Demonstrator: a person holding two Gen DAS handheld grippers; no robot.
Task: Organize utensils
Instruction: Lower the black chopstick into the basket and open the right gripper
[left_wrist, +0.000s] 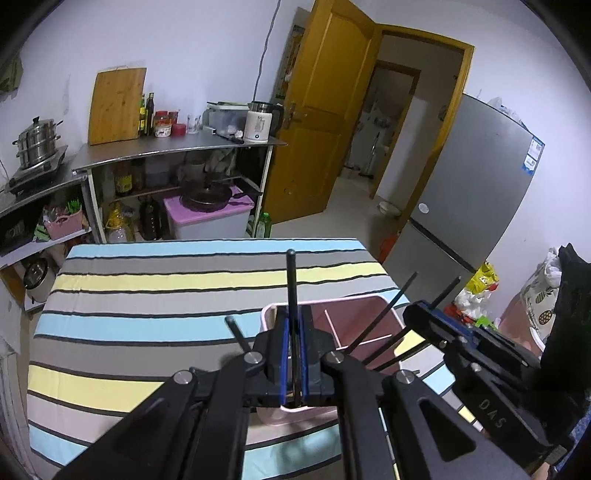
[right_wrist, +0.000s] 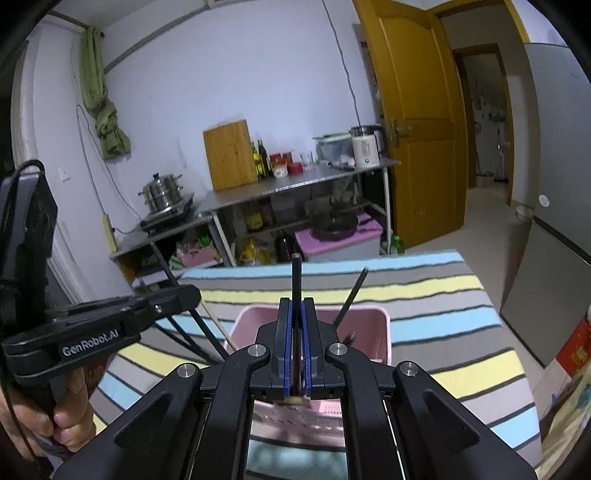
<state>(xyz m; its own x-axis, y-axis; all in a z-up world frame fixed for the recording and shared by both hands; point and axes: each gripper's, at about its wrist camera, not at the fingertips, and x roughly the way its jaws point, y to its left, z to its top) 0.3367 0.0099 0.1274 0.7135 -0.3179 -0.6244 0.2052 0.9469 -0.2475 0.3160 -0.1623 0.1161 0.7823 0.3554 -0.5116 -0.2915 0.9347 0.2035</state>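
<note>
Both grippers are pinched on black chopsticks: left gripper (left_wrist: 294, 354) and right gripper (right_wrist: 295, 347) each hold one upright over the pink bin (left_wrist: 364, 314), likely lined up for dropping into a compartment beside the sticks already leaning there. Bin sits near the right edge of the striped tablecloth (left_wrist: 147, 295). Beyond: steel counter (left_wrist: 177, 149), wooden door (left_wrist: 317, 110), fridge (left_wrist: 476, 177).

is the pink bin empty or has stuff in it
Not empty: black chopsticks lean inside the pink bin, poking above its rim.
</note>
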